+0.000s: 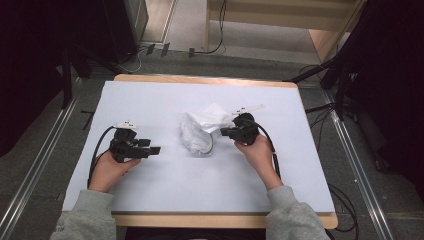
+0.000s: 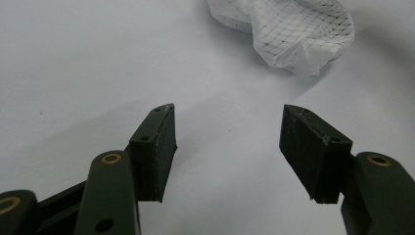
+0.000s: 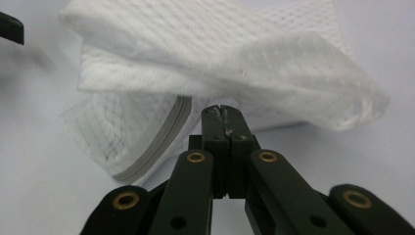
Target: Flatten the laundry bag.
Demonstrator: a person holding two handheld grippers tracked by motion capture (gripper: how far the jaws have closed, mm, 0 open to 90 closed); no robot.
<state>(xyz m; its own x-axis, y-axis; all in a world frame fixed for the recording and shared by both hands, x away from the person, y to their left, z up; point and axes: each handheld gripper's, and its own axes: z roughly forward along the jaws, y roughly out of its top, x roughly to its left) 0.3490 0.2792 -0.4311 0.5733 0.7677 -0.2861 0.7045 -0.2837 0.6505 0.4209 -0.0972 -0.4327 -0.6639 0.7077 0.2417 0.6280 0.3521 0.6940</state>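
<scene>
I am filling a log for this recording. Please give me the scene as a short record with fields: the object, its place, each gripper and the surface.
object: white mesh bag, crumpled, with a grey edge band
place: middle of the table, on the white sheet
left gripper: jaws wide apart, holding nothing, apart from the bag, pointed toward it
right gripper: jaws closed together, tips at the bag's edge; whether fabric is pinched between them is not visible
table: wooden edge visible around the sheet
</scene>
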